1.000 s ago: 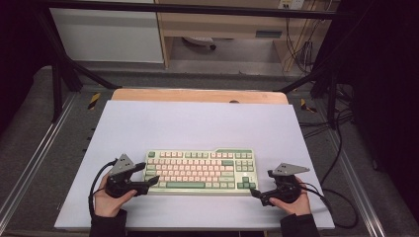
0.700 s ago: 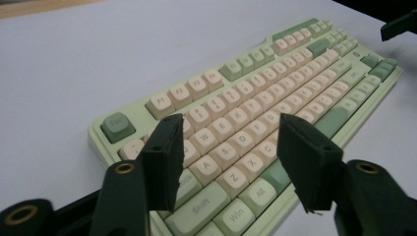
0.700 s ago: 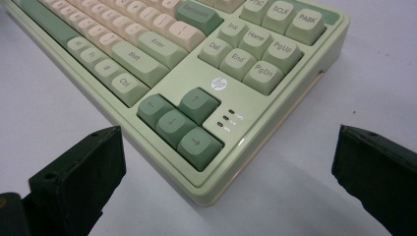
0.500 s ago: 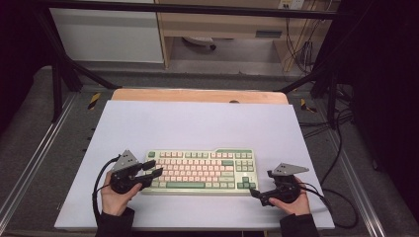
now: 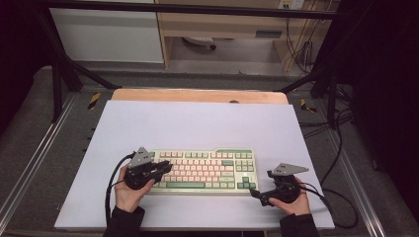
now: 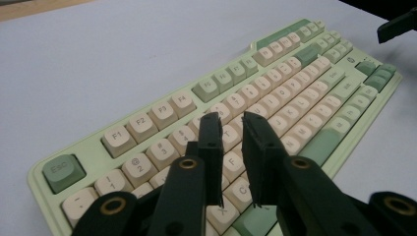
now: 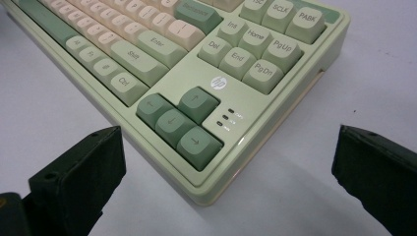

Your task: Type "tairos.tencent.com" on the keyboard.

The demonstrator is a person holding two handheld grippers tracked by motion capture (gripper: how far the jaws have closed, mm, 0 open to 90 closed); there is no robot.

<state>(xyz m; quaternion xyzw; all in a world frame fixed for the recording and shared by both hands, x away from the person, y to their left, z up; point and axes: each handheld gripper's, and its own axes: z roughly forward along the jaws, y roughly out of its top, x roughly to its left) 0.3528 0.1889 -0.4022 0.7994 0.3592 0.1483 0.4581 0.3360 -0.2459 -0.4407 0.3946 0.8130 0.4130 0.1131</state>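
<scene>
A pale green keyboard (image 5: 203,170) with cream and green plastic keys lies near the front edge of the white counter (image 5: 197,123). The left hand-held gripper (image 5: 165,168) hovers over its left keys; its jaws have just been closing and stand nearly together with nothing between them, and its own view (image 6: 235,142) makes the narrow gap plain. The right hand-held gripper (image 5: 254,193) sits released at the keyboard's near right corner, jaws wide apart (image 7: 226,162); its own view reads the arrow keys (image 7: 179,120).

Green-cream keyboard (image 5: 205,170) flat on table's near edge, btw hands.
</scene>
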